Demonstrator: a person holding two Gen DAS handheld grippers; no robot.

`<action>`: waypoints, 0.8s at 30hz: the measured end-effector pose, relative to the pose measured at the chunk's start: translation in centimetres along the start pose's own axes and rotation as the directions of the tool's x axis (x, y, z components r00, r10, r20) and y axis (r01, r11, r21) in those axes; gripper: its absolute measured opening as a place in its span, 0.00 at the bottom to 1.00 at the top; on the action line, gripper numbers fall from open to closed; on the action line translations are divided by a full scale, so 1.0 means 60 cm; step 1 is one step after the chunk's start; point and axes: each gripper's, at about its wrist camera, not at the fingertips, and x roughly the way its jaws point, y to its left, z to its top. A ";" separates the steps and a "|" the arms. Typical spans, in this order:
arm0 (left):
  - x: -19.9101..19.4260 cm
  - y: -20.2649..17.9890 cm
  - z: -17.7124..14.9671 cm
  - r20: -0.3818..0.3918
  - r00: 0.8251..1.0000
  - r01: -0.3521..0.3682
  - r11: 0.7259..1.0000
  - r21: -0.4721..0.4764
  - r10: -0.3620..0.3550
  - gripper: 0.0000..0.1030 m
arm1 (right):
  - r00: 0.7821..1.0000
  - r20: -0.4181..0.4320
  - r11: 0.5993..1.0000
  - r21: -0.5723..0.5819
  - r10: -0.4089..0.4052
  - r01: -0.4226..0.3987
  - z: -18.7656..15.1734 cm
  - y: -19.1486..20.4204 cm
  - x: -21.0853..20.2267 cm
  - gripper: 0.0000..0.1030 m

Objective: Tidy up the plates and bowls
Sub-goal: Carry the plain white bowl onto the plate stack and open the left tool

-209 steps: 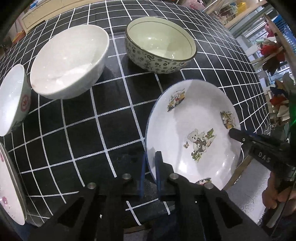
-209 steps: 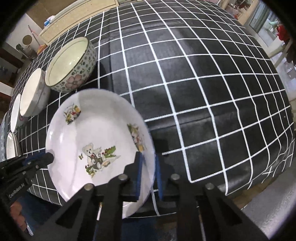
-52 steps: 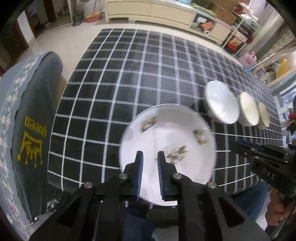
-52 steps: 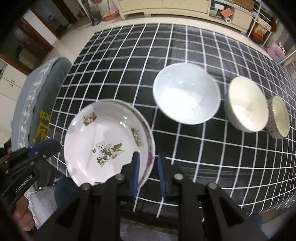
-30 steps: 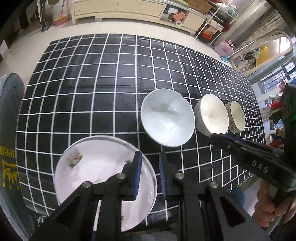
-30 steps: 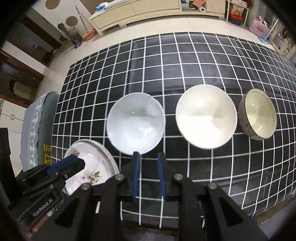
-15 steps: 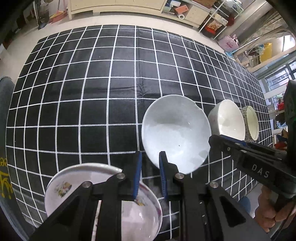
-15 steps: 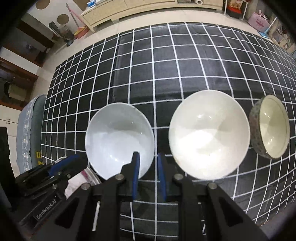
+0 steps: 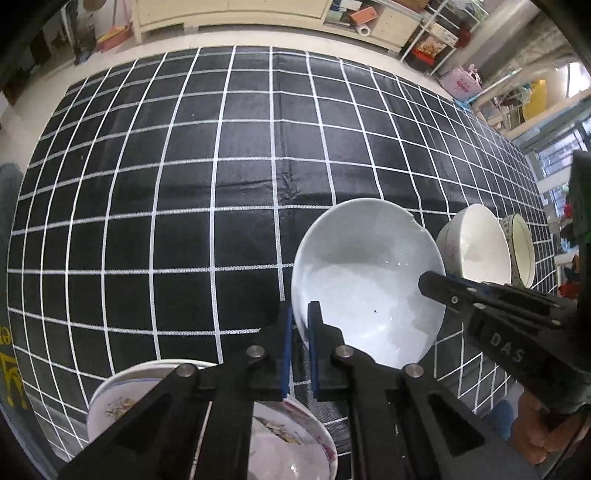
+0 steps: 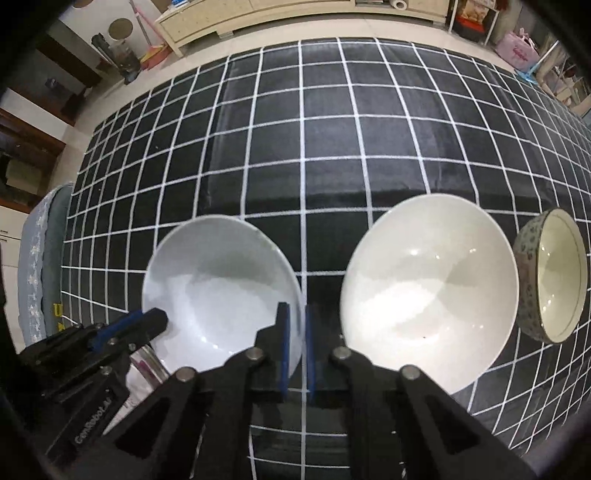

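A pale blue-white bowl point(image 9: 369, 280) stands on the black checked tablecloth; it also shows in the right wrist view point(image 10: 221, 291). My left gripper point(image 9: 300, 325) is shut on its left rim. My right gripper point(image 10: 295, 325) is shut on its right rim; it also shows in the left wrist view point(image 9: 428, 284). A cream bowl point(image 10: 428, 295) stands right of it, then a patterned bowl point(image 10: 554, 273). Stacked cartoon-print plates point(image 9: 125, 402) lie at the near left edge, partly hidden under my left gripper.
The black checked tablecloth point(image 9: 184, 166) stretches far behind the bowls. A grey cushioned chair point(image 10: 44, 251) stands at the table's left end. Shelves and a low cabinet point(image 9: 236, 11) line the far wall.
Both grippers left the stacked plates and moved right to the pale bowl. Each now straddles one side of its rim, and the bowl looks closer.
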 end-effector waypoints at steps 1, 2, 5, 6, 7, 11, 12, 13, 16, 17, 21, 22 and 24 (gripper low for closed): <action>-0.001 0.003 -0.003 0.000 1.000 -0.003 1.000 0.002 0.003 0.06 | 1.000 -0.001 1.000 -0.006 -0.006 0.006 -0.002 0.000 0.001 0.08; -0.002 0.003 -0.003 -0.003 1.000 -0.003 1.000 -0.003 0.003 0.06 | 1.000 0.007 1.000 -0.011 -0.011 0.011 -0.002 0.003 0.001 0.08; -0.003 -0.001 -0.009 -0.014 1.000 -0.006 1.000 -0.005 0.006 0.06 | 1.000 0.010 0.999 -0.020 -0.026 0.026 -0.012 0.001 -0.003 0.08; -0.004 -0.002 -0.009 -0.016 1.000 -0.008 1.000 -0.001 0.008 0.06 | 1.000 0.008 0.999 -0.021 -0.027 0.027 -0.016 -0.002 -0.005 0.08; -0.004 -0.005 -0.014 -0.018 1.000 -0.008 1.000 0.001 0.008 0.06 | 1.000 0.007 0.999 -0.020 -0.025 0.025 -0.022 -0.004 -0.006 0.08; -0.005 -0.023 -0.034 -0.028 1.000 -0.007 1.000 0.010 0.007 0.06 | 1.000 -0.001 1.000 -0.019 -0.019 0.019 -0.047 -0.023 -0.015 0.08; -0.006 -0.027 -0.042 -0.029 1.000 -0.010 1.000 0.014 0.011 0.06 | 1.000 -0.001 1.000 -0.022 -0.020 0.020 -0.056 -0.025 -0.017 0.08; -0.006 -0.031 -0.047 -0.030 0.999 -0.012 1.000 0.016 0.012 0.06 | 1.000 -0.001 0.999 -0.025 -0.021 0.021 -0.063 -0.027 -0.020 0.08; -0.010 -0.039 -0.070 -0.036 0.999 -0.002 1.000 0.012 0.002 0.06 | 1.000 -0.003 0.999 -0.025 -0.025 0.025 -0.088 -0.039 -0.028 0.08; -0.012 -0.043 -0.078 -0.037 0.999 0.002 1.000 0.011 -0.002 0.06 | 1.000 -0.003 0.999 -0.025 -0.024 0.024 -0.096 -0.043 -0.030 0.08; -0.018 -0.056 -0.109 -0.041 0.999 0.013 1.000 0.002 -0.013 0.06 | 1.000 -0.005 1.000 -0.020 -0.023 0.023 -0.128 -0.060 -0.041 0.08; -0.018 -0.060 -0.118 -0.038 0.999 0.013 1.000 -0.001 -0.013 0.06 | 1.000 -0.007 1.000 -0.020 -0.023 0.023 -0.136 -0.062 -0.043 0.08; -0.021 -0.068 -0.136 -0.035 0.999 0.007 1.000 0.005 -0.007 0.06 | 0.999 -0.009 0.999 -0.024 -0.031 0.031 -0.150 -0.067 -0.048 0.08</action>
